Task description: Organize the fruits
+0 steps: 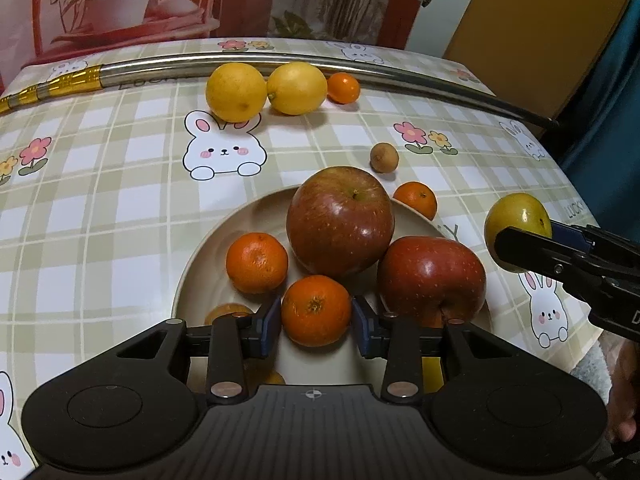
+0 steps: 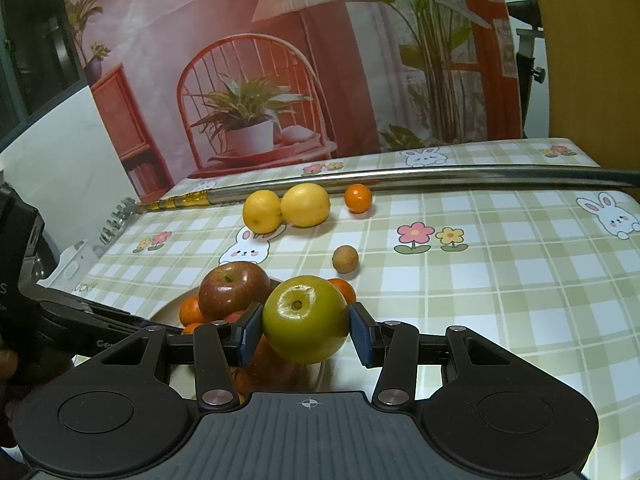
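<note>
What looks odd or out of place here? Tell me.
A long metal pole with a gold-banded end lies across the far side of the table among the fruit, out of place. The green fruit in the right hand-held gripper has a pale rough patch around its stem pit.

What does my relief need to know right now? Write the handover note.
Left claw: around a mandarin on the plate, grip unclear.
Right claw: shut on the green apple, held beside the plate.
On the plate: two red apples, mandarins.
Left on the tablecloth: two lemons, small orange, brown longan, a mandarin at the plate's far rim.
</note>
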